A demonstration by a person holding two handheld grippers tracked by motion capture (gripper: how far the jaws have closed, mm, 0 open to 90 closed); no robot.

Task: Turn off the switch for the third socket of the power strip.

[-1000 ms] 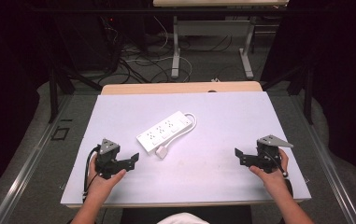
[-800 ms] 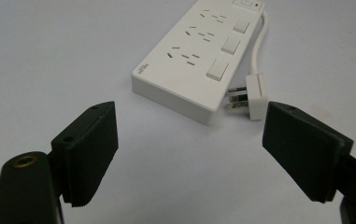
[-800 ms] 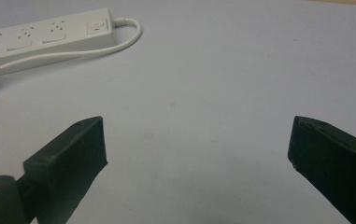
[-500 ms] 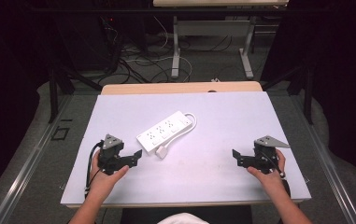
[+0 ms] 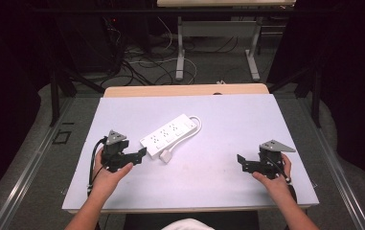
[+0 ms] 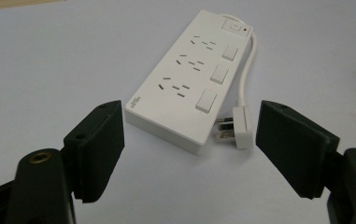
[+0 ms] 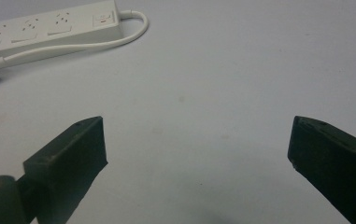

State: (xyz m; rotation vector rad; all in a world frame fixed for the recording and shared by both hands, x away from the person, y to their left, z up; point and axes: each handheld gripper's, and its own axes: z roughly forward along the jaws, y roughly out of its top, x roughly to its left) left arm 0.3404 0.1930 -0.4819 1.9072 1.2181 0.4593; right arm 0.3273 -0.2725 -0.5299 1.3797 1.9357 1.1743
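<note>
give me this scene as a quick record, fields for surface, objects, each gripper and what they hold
surface: pale table
objects: white power strip lying flat, its cord looped back, plug lying beside the strip's near end
left hand-held gripper: open, empty, pointed at the strip, close to it but not touching
right hand-held gripper: open, empty, over bare table, well apart from the strip
contact: none between either gripper and the strip
plug state: unplugged, prongs exposed

left gripper (image 6: 189, 140) jaws wide apart; white power strip (image 6: 185, 79), plug (image 6: 238, 126) ahead.
</note>
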